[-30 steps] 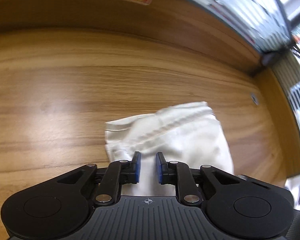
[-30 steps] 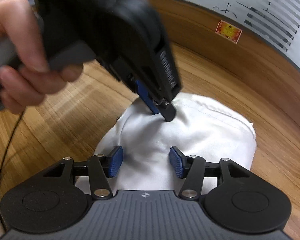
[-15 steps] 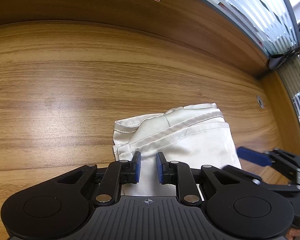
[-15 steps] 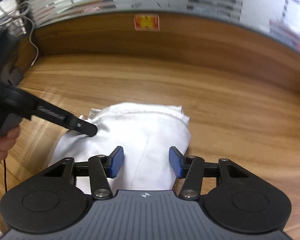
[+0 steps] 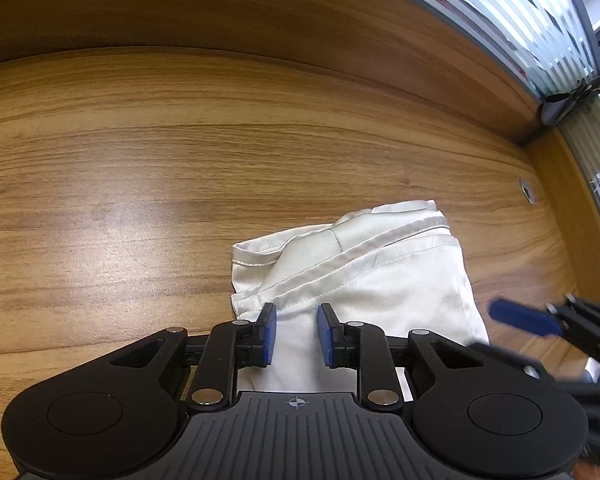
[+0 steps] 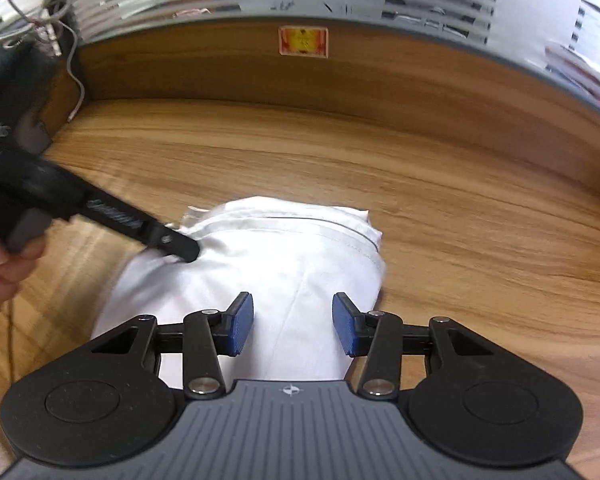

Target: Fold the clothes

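Note:
A folded white garment (image 5: 360,280) lies on the wooden table (image 5: 140,160). My left gripper (image 5: 294,320) hangs over the garment's near left corner. Its jaws are opening, with cloth showing in the gap and neither pad pressing on it. In the right wrist view its tip (image 6: 180,246) rests on the garment (image 6: 292,256) at the left fold. My right gripper (image 6: 293,312) is open above the garment's near end, holding nothing. One of its blue fingers (image 5: 520,317) shows just right of the garment in the left wrist view.
A wooden back panel with a red sticker (image 6: 303,41) bounds the table's far side, with frosted glass above it. Loose cables (image 6: 60,20) hang at the back left. A person's hand (image 6: 0,272) holds the left gripper. A metal grommet (image 5: 527,191) sits near the right corner.
The right gripper has swung out from under the left gripper to the garment's right side and now faces the back panel. The left jaws have widened a little. The garment lies flatter.

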The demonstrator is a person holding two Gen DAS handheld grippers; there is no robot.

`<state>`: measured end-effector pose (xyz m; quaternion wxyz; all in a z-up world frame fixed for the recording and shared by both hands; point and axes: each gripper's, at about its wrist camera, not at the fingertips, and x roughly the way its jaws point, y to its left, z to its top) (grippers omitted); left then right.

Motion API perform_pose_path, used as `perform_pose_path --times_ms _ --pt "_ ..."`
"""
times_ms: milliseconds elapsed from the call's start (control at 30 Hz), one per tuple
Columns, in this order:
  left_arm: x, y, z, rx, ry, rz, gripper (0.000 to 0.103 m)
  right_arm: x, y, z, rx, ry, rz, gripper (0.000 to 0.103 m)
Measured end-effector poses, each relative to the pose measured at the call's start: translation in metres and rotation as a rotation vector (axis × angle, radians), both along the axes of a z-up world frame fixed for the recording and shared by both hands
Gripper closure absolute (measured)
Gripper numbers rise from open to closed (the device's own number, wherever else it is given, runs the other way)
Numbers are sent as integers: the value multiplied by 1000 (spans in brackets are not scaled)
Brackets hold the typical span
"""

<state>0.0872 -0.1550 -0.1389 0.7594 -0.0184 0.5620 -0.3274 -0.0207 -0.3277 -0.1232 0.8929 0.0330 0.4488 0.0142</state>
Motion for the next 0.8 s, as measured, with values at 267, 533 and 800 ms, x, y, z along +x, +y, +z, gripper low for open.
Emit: perform_pose_path --times_ms 267,533,800 --pt "-1 -3 0 6 -2 -6 76 -34 22 -21 -28 55 2 53" --pt "2 -5 1 28 -8 -29 73 -40 29 -19 -70 28 20 52" --pt "0 -5 1 33 -10 -12 71 -70 54 3 -84 2 92 52"
